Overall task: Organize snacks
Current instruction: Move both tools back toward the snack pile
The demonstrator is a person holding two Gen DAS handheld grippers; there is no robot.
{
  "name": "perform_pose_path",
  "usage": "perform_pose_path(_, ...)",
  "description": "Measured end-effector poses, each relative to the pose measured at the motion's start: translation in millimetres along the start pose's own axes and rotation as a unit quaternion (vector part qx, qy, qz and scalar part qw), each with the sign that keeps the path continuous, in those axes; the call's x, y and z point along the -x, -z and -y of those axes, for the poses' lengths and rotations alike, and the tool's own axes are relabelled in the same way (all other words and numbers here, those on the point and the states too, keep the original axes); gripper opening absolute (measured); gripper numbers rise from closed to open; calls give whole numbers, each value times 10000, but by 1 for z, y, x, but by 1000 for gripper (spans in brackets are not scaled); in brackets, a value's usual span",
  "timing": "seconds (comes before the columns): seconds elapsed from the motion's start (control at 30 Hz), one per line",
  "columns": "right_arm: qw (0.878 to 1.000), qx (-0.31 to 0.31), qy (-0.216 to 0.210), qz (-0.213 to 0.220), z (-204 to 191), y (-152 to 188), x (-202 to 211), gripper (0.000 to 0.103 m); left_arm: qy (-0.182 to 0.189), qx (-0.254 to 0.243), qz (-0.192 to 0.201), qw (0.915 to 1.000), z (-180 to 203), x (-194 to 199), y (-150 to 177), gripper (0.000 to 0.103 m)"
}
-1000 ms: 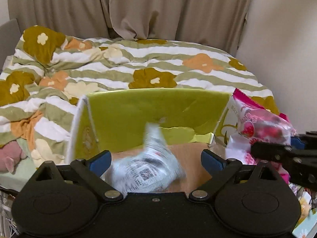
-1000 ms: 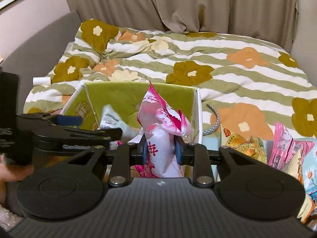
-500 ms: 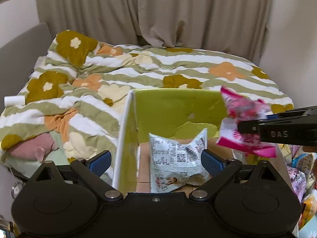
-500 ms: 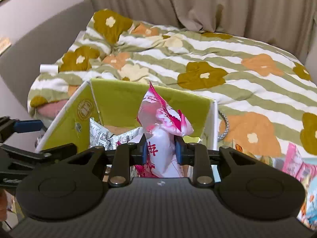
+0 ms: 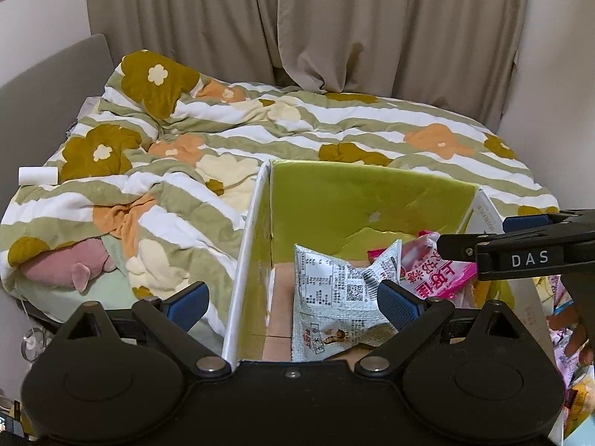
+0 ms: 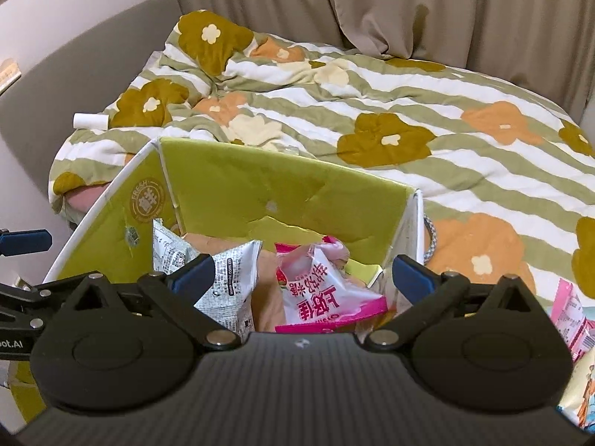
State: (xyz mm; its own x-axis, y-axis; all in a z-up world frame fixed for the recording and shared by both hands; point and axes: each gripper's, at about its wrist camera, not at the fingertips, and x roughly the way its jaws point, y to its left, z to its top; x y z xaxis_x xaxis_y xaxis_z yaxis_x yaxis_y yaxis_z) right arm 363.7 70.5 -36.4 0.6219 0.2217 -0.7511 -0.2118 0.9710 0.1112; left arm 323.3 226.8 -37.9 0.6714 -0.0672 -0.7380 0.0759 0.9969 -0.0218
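A green cardboard box [image 5: 357,200] [image 6: 260,189] stands open on the bed edge. Inside it lie a white printed snack bag [image 5: 334,304] [image 6: 227,282] and a pink-and-white snack bag [image 6: 319,293] [image 5: 435,267]. My left gripper [image 5: 293,301] is open and empty above the box's left wall. My right gripper [image 6: 303,275] is open and empty just above the pink bag; its side shows in the left wrist view [image 5: 520,252].
A flowered quilt [image 5: 260,130] covers the bed behind the box. More snack packets [image 6: 572,319] lie to the right of the box. A pink plush [image 5: 70,264] and a white roll [image 5: 37,175] lie at the left. Curtains hang behind.
My right gripper opened and let the pink bag fall into the box beside the white bag. My left gripper, open throughout, drew back to the left.
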Motion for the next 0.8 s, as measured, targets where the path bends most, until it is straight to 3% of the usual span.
perform_pose_path(0.3, 9995, -38, 114, 289, -3, 0, 33, 103, 74, -79, 232, 9997, 5, 24, -3, 99)
perform_pose_path(0.53, 9975, -166, 229, 655, -13, 8, 85, 103, 93, -356, 508, 9980, 16, 54, -2, 99)
perform_pose_path(0.8, 9919, -525, 768, 869, -10, 35, 149, 103, 608, -447, 643, 9951, 43, 77, 10, 99)
